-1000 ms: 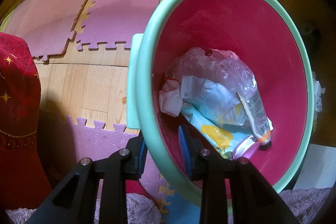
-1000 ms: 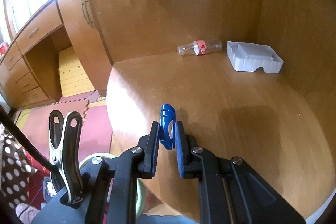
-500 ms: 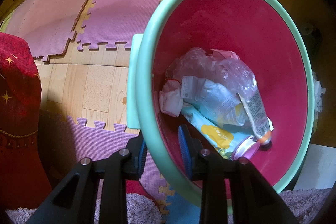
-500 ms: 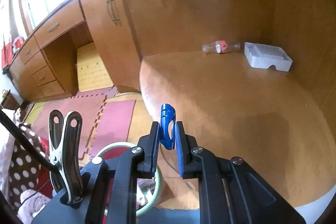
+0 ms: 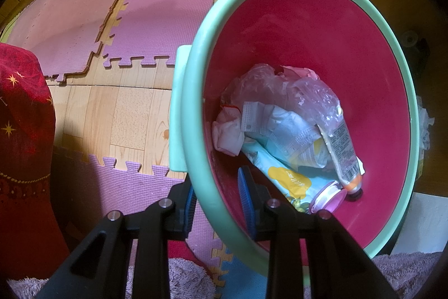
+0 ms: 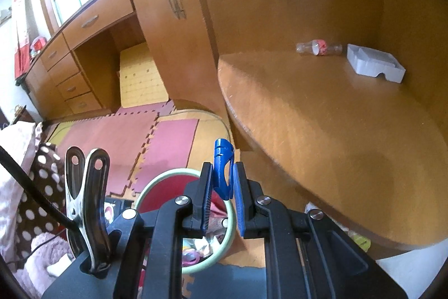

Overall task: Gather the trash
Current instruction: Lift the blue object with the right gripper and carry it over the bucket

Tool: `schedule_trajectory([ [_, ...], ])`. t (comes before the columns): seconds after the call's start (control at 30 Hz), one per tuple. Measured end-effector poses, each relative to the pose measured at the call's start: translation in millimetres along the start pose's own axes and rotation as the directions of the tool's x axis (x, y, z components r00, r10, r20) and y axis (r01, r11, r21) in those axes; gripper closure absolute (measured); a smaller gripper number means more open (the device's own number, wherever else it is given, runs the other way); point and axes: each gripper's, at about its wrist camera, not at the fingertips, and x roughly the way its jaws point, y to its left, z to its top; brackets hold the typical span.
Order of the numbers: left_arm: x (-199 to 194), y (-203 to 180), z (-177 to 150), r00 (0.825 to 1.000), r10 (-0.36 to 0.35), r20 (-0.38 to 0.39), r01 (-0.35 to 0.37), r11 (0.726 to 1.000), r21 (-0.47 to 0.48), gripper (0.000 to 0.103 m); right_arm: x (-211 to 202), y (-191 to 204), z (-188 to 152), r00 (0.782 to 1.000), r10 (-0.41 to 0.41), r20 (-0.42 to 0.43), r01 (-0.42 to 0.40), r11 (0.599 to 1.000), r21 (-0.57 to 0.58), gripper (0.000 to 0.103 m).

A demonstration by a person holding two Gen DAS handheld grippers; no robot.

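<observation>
The left gripper (image 5: 217,198) pointed down and was clamped on the mint-green rim of the trash bin (image 5: 193,91), one blue pad outside the wall and one inside against the red lining. Down in the bin lay the collected trash: a crumpled clear plastic bag (image 5: 282,86), a white face mask (image 5: 282,128), a printed snack wrapper (image 5: 291,178) and a tube with a barcode (image 5: 343,150). Beneath the bin, pink foam floor mats (image 5: 165,13) covered part of the wooden floor.

Over on the other side, the right gripper (image 6: 222,187) was clenched on a small blue plastic piece (image 6: 222,161), which stuck up past the fingertips. It sat above the bin's open mouth, the green rim showing just below the pads in the right wrist view. More rubbish waited on the round wooden table (image 6: 336,125) to the right: an empty clear bottle with a red label (image 6: 319,48) lying on its side by the wall, and just beside it a white plastic tray (image 6: 375,66). A metal clip (image 6: 85,203) stood on the gripper's body at the left.
</observation>
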Motion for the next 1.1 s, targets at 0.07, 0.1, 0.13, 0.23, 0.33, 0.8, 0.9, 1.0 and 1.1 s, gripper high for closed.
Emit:
schedule_trajectory([
  [0.07, 0, 0, 0, 1.0, 0.0, 0.0, 0.0, 1.0, 0.0, 0.073, 2, 3, -4, 1.0, 0.007, -0.009, -0.007, 1.0, -0.009, 0.087],
  [0.1, 0, 0, 0, 1.0, 0.0, 0.0, 0.0, 1.0, 0.0, 0.073, 3, 5, -7, 1.0, 0.012, -0.015, -0.013, 1.0, -0.012, 0.087],
  [0.13, 0, 0, 0, 1.0, 0.0, 0.0, 0.0, 1.0, 0.0, 0.073, 4, 7, -8, 1.0, 0.016, -0.019, -0.017, 1.0, -0.014, 0.087],
  [0.23, 0, 0, 0, 1.0, 0.0, 0.0, 0.0, 1.0, 0.0, 0.073, 8, 12, -15, 0.999, 0.034, -0.04, -0.035, 0.999, -0.023, 0.087],
  [0.33, 0, 0, 0, 1.0, 0.0, 0.0, 0.0, 1.0, 0.0, 0.073, 14, 18, -22, 0.997, 0.05, -0.064, -0.053, 0.998, -0.038, 0.087],
  [0.8, 0, 0, 0, 1.0, 0.001, 0.0, -0.001, 1.0, 0.0, 0.073, 42, 35, -50, 0.987, 0.084, -0.139, -0.092, 0.994, -0.054, 0.087],
  [0.9, 0, 0, 0, 1.0, 0.001, 0.0, -0.001, 1.0, 0.0, 0.073, 46, 35, -53, 0.985, 0.087, -0.149, -0.095, 0.994, -0.05, 0.087],
  [1.0, 0, 0, 0, 1.0, 0.0, 0.0, 0.0, 1.0, -0.001, 0.073, 52, 35, -58, 0.983, 0.091, -0.16, -0.1, 0.994, -0.05, 0.087],
  [1.1, 0, 0, 0, 1.0, 0.001, 0.001, -0.001, 1.0, 0.0, 0.073, 61, 37, -65, 0.979, 0.094, -0.18, -0.105, 0.993, -0.054, 0.087],
])
